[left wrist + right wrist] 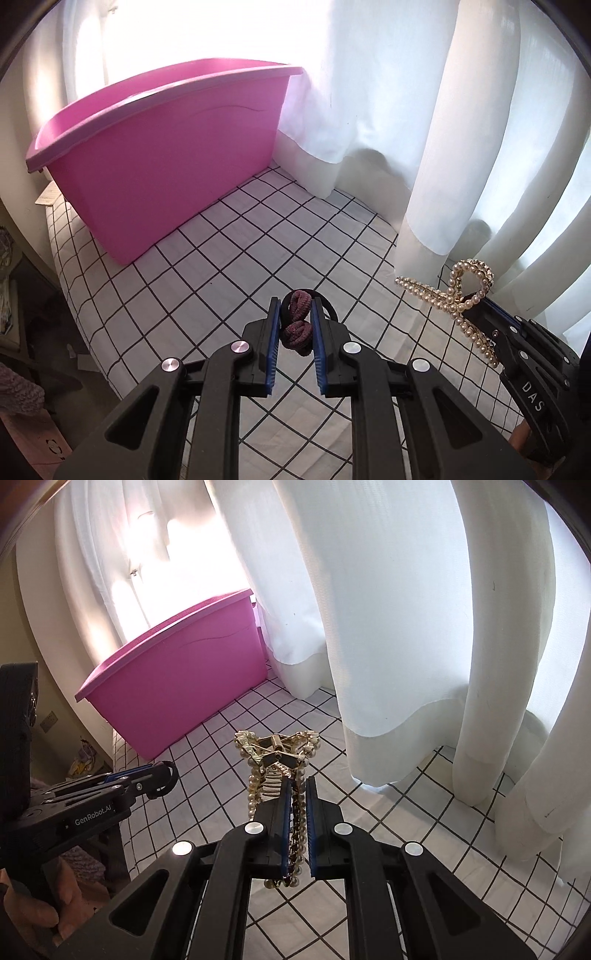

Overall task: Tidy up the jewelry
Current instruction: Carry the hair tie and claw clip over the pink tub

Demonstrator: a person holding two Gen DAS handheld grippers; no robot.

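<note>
The left gripper (294,312) has its fingers closed on a dark red knitted hair tie with a black elastic band (296,325), held above the white black-grid cloth (229,251). The right gripper (297,786) has its fingers pressed together on a gold hair claw clip set with pearls (277,760). The pink plastic bin (159,155) stands behind, well apart, beside the white curtains (461,129).

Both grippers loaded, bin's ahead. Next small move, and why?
Probably carry both toward the pink bin and up over its rim. The left gripper is shut on the scrunchie, the right gripper on the pearl claw clip, both clear of the checked cloth, nothing released yet.
</note>
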